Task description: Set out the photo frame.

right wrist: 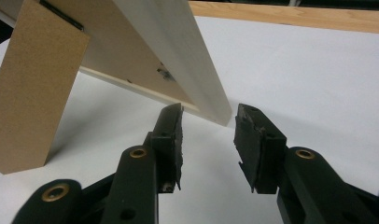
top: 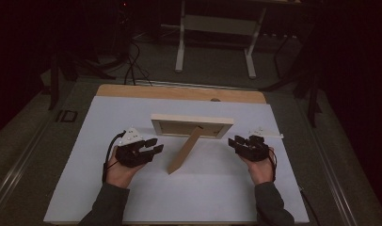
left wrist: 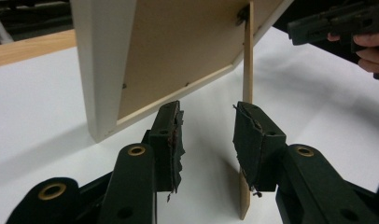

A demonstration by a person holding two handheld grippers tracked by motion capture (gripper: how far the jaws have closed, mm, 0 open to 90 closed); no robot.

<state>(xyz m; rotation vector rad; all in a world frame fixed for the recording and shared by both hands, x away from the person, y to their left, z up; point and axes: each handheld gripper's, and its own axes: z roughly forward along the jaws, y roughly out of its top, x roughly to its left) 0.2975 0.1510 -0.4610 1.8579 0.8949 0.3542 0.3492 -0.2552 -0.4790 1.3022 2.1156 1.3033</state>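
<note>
A pale wooden picture frame (top: 191, 125) stands upright mid-table with its brown back toward me, propped on a fold-out stand leg (top: 183, 153). My left gripper (top: 154, 146) hovers just left of the frame, open, nothing between its jaws. In the left gripper view the left gripper (left wrist: 207, 140) points at the frame's back (left wrist: 178, 51) and the thin edge of the leg (left wrist: 247, 70). My right gripper (top: 236, 141) sits right of the frame, open and empty. In the right gripper view the right gripper (right wrist: 208, 140) faces the frame's corner (right wrist: 187, 60), the leg (right wrist: 36, 88) farther left.
A white sheet (top: 203, 188) covers the wooden table (top: 179, 93). A small white piece (top: 264, 133) lies just beyond the right hand. Desk legs (top: 215, 42) and cables (top: 132, 66) stand on the dark floor behind. The other gripper (left wrist: 341, 23) appears top right in the left gripper view.
</note>
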